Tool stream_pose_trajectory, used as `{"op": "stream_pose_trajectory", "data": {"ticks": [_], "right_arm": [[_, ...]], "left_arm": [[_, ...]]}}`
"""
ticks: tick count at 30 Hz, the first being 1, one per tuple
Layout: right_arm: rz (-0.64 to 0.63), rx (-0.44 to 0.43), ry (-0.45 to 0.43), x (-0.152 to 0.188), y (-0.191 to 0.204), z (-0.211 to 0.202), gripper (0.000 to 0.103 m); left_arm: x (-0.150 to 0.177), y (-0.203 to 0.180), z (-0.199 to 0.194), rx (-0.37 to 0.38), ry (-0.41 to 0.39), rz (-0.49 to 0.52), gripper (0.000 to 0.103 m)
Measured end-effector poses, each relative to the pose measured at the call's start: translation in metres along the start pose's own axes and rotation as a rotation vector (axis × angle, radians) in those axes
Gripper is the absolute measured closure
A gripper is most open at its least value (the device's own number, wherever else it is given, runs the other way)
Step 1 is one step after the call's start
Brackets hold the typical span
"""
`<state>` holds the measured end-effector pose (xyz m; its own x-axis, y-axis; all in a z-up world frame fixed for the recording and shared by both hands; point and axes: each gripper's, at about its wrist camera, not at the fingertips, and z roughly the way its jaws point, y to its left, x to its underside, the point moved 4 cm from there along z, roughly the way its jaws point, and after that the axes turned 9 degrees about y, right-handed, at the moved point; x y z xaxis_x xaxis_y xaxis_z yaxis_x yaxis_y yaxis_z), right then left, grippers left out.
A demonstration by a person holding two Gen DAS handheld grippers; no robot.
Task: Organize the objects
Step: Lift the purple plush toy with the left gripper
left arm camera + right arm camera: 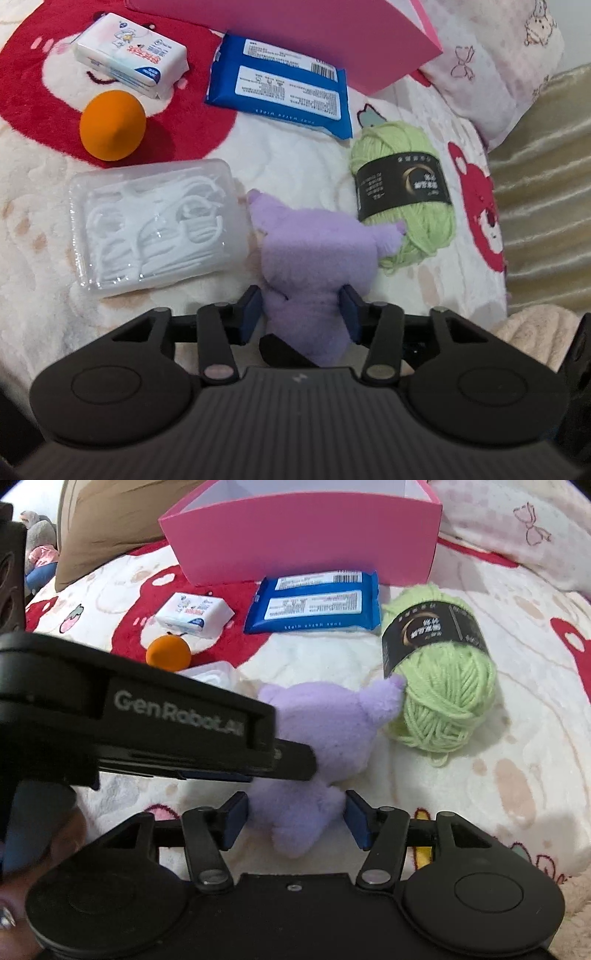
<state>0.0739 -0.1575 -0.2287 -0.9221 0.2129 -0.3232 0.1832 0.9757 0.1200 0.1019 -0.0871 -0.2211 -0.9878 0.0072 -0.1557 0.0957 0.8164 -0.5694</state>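
Item: purple plush toy (310, 251), lying on the patterned blanket (295, 162) towards its near edge, long axis running away from us towards the pink box (303, 539) at the far side, one ear touching the green yarn ball (447, 698).

We record both tools at its near end. Left gripper (301, 314): jaws spread, pads flanking the plush body; whether they press it we cannot tell. Right gripper (297, 819): jaws spread about the plush's lower part, gaps visible, no pinch.

In the right wrist view the left tool reaches further up the body; we judge it nearer a usable hold.
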Motion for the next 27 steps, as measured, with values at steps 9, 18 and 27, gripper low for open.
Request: {"op": "stream_pose_trajectory", "data": {"ticks": [9, 18, 27], "right_arm": [[-0.04, 0.033, 0.005, 0.001, 0.004, 0.007, 0.041], [-0.042, -0.006, -0.066, 0.004, 0.005, -0.014, 0.049], [-0.033, -0.144, -0.103, -0.001, 0.009, -0.047, 0.049]], "left_arm": [[0.002, -0.004, 0.007, 0.01, 0.003, 0.037, 0.06], [0.008, -0.012, -0.018, 0.042, -0.043, 0.058, 0.063], [0.002, -0.033, -0.06, -0.037, -0.032, 0.091, 0.063]]}}
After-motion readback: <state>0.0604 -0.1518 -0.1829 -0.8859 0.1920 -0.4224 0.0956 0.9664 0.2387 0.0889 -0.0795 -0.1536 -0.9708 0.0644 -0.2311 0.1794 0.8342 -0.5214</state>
